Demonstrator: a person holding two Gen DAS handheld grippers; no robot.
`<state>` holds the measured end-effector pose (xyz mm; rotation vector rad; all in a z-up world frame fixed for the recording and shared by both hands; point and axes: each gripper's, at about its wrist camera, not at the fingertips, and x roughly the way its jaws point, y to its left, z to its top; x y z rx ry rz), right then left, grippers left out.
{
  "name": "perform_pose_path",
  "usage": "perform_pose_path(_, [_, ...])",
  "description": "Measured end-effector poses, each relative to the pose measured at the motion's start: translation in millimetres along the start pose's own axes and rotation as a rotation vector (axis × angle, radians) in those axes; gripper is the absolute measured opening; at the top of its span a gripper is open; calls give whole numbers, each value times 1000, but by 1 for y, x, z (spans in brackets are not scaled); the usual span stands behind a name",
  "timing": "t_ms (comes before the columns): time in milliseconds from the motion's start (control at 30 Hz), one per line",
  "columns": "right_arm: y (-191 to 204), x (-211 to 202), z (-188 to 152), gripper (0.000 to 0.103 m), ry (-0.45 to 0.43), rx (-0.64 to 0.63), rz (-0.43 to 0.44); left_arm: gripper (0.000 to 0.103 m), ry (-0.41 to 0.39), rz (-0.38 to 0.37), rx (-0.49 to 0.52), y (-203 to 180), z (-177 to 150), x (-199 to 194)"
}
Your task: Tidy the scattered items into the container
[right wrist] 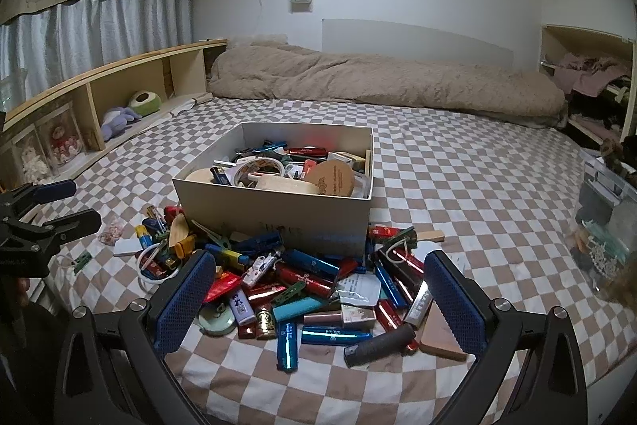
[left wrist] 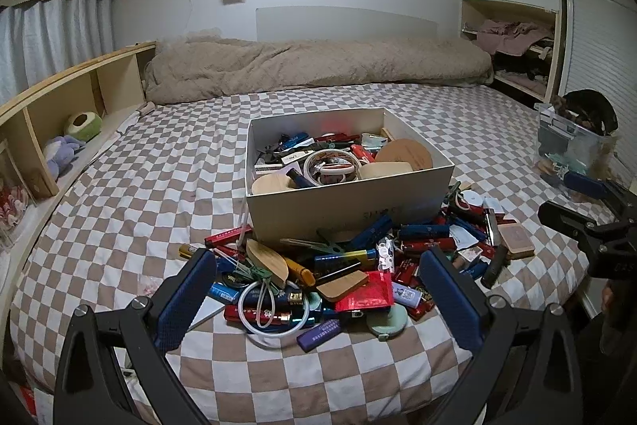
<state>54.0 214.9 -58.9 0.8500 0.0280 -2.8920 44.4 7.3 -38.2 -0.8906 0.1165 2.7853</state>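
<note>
A white cardboard box (left wrist: pixel 422 182) (right wrist: pixel 278 204) stands on the checkered bed, partly filled with lighters, tape rolls and wooden pieces. In front of it lies a heap of scattered items (left wrist: pixel 318 277) (right wrist: pixel 314 289): lighters, wooden pieces, clips, a white ring, a red packet (left wrist: pixel 368 292). My left gripper (left wrist: pixel 316 299) hovers open over the heap's left part, nothing between its blue pads. My right gripper (right wrist: pixel 318 299) hovers open over the heap's right part, also empty. Each gripper shows at the edge of the other's view: the right gripper (left wrist: pixel 593 206), the left gripper (right wrist: pixel 47 206).
A beige duvet (left wrist: pixel 318 66) lies across the far side of the bed. A wooden shelf (left wrist: pixel 67 94) with plush toys runs along the left. A clear plastic bin (left wrist: pixel 569 146) sits at the right bed edge. The bed's front edge is just below the grippers.
</note>
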Motion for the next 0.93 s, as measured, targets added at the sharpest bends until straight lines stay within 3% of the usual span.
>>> perform_pose_path(933, [3,0,-5,103,12,0,7,103,16,-28,-5,-4,-4,1])
